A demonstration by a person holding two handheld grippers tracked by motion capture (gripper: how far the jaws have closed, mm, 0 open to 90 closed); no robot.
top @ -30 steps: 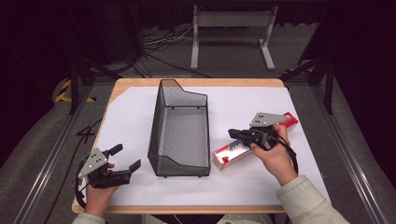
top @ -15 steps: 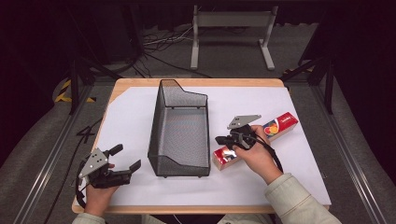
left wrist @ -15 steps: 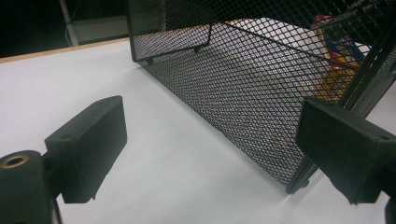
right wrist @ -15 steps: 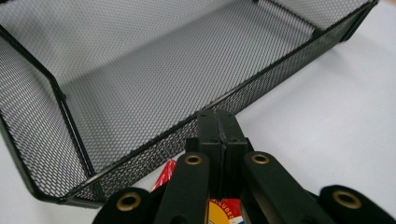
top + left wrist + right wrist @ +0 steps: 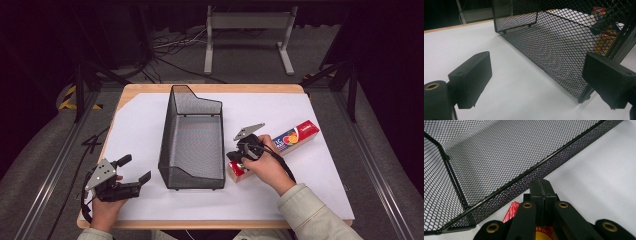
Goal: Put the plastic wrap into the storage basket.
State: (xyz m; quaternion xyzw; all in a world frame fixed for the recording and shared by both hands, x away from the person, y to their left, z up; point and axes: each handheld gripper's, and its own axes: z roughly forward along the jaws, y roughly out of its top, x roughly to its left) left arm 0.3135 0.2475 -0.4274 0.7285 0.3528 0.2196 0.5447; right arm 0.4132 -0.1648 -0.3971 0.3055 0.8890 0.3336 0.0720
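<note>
A black wire-mesh basket (image 5: 170,145) stands in the middle of the white table top. To its right lies a long red box (image 5: 295,136), its near end close to the basket's right wall. My right gripper (image 5: 234,156) hovers over that near end, shut, with nothing between its jaws. In the right gripper view its closed tip (image 5: 542,185) points at the basket's rim (image 5: 536,167), and a corner of the red box (image 5: 510,214) lies below it. My left gripper (image 5: 136,167) rests open at the front left, facing the basket's (image 5: 554,42) left wall (image 5: 537,75).
The white sheet (image 5: 140,120) covers a wooden table (image 5: 150,88). A metal stand (image 5: 247,35) and cables lie on the floor beyond the far edge. Through the mesh the box (image 5: 602,32) appears as a coloured patch.
My right hand has moved left and down along the red box to its near end beside the basket. The box, the basket and my left gripper have stayed put.
</note>
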